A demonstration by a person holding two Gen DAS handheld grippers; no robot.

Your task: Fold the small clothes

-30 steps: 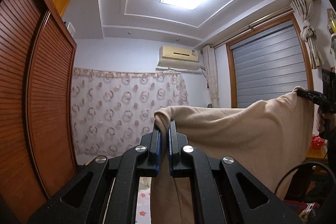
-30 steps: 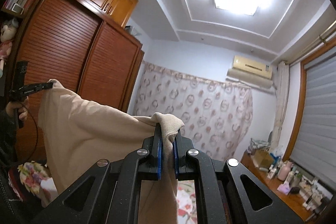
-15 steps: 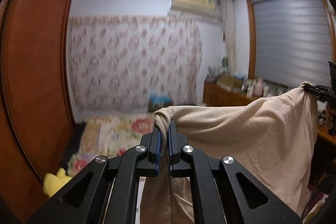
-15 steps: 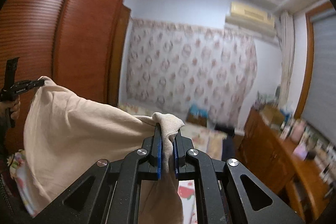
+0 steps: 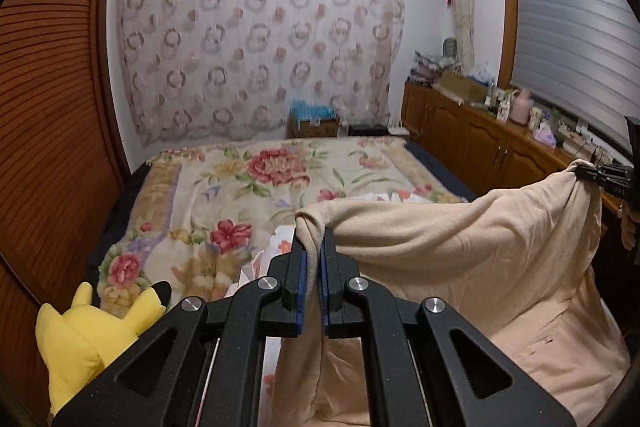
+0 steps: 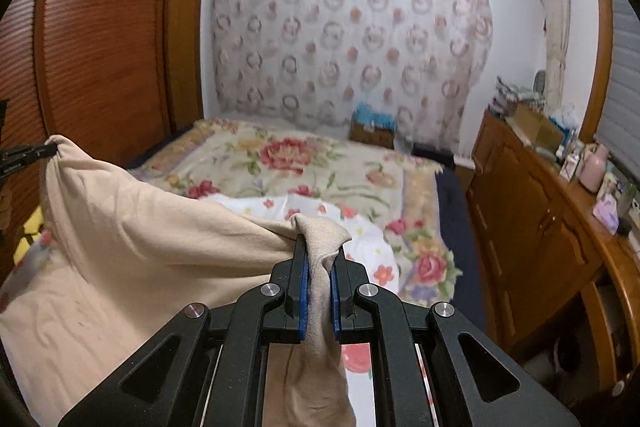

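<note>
Garment: I see one beige cloth (image 5: 460, 267), stretched above the near end of the floral bed (image 5: 248, 187).
Grippers: my left gripper (image 5: 312, 243) and right gripper (image 6: 320, 247) each clamp one corner.
Toy: one yellow plush (image 5: 84, 339), near left.

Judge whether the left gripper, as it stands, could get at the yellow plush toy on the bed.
Probably not yet. The left gripper is shut on the beige garment, stretched across to the right gripper. The toy sits close by with nothing between, but the jaws are occupied until the garment is released.
</note>
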